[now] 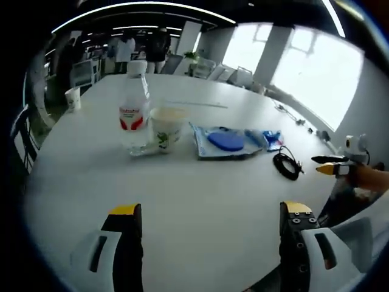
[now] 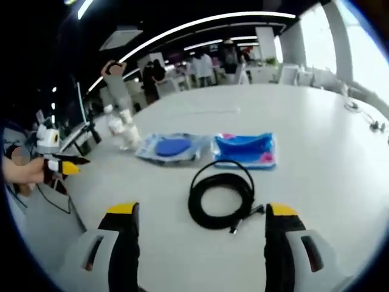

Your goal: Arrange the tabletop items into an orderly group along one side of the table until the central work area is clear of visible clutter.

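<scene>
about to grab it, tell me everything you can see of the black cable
The black cable is thin, looks rubber-coated, and is wound into a loose round coil lying flat on the white table, loose ends with small plugs trailing off one side. It sits just ahead of the open right gripper, beside the blue packets, touching neither.

Open worktop up front, clutter beyond

In the left gripper view, bare worktop [image 1: 200, 201] lies ahead; water bottle [image 1: 134, 112] at 11 o'clock, coiled cable [image 1: 287, 163] at 2 o'clock.
</scene>
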Demonstrator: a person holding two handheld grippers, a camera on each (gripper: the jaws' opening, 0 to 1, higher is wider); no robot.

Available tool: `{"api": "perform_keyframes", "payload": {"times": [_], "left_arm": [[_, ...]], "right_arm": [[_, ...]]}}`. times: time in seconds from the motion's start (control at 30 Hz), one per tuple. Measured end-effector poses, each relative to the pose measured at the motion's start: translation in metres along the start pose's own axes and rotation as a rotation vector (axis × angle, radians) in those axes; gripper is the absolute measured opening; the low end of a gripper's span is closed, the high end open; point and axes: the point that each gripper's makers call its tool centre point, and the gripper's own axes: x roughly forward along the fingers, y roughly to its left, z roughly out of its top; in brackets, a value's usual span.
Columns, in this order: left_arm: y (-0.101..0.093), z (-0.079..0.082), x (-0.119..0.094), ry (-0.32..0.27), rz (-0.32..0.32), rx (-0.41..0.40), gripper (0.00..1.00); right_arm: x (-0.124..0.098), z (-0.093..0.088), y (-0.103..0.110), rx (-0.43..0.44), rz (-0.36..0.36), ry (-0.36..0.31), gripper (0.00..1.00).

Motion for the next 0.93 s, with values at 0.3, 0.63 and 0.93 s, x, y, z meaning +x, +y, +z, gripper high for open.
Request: {"api": "perform_keyframes", "payload": {"times": [0.3,0.63,0.93], "left_arm": [[0.010,0.002,-0.015,-0.014,-0.002,0.012,0.91],[0.019,-0.001,-0.025,-0.024,-0.003,0.017,0.91],[0.020,-0.004,-0.028,-0.022,-0.003,0.010,0.91]], "right_arm": [[-0.013,-0.004,0.000,-0.017,-0.019,0.003,0.83],[-0.026,-0.010,-0.001,-0.007,-0.040,-0.004,0.82],[-0.030,-0.013,0.000,-0.007,-0.039,-0.001,0.82]]}}
